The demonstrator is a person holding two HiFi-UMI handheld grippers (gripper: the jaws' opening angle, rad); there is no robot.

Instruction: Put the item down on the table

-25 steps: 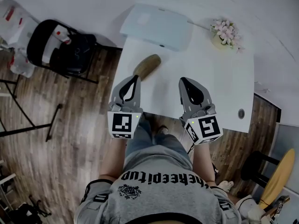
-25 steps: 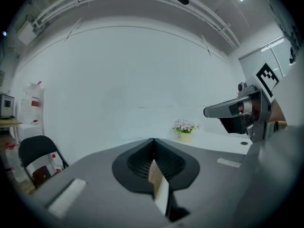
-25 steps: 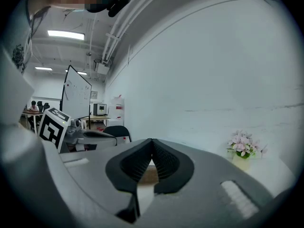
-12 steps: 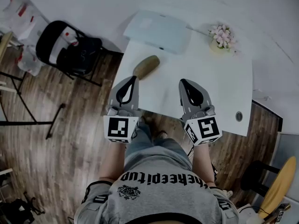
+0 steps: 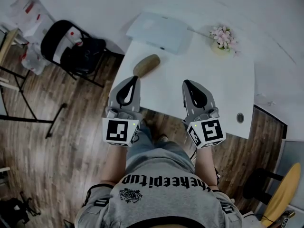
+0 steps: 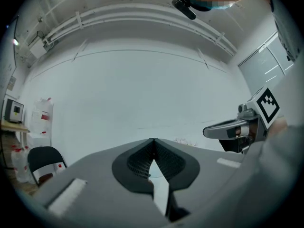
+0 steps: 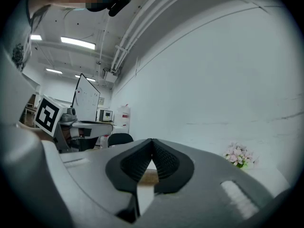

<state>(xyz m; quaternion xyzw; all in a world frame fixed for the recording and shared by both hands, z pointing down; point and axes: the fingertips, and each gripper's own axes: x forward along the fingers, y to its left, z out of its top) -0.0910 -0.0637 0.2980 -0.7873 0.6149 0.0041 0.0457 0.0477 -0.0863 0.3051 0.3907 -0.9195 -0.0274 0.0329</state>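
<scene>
Room: white wall at the far side, wood-plank floor [image 5: 71, 146], ceiling strip lights in the right gripper view.
Surface: white table [image 5: 223, 99], seen from steeply above, with a round cable hole [image 5: 240, 118] at 4 o'clock of its top.
Task item: brown oblong item [image 5: 146, 64] lying flat on the table at about 10 o'clock of the top, near the left edge. Nothing touches it.
Left gripper [image 5: 135, 78]: jaws fully together, tips meeting, nothing between them. It is held over the near left edge of the table. The item is at 1 o'clock from its tips, close but apart.
Right gripper [image 5: 186, 82]: jaws closed tip to tip and empty, level with the left one, at 3 o'clock from it.
Marker cubes: one on each gripper, each face with a black-and-white square pattern and no letters.
Pale flat slab [image 5: 161, 31]: rounded corners, at 12 o'clock, at the table's far edge.
Pink flowers [image 5: 223, 37]: at 1 o'clock of the top, well apart from the item.
Black folding chair [image 5: 71, 49]: on the floor at 10 o'clock of the table.
White bags [image 5: 26, 11]: beyond the chair, red labels too small to read.
Writing: the grey shirt [image 5: 161, 194] has black print, seen upside down, that seems to read "thekeepitup".
</scene>
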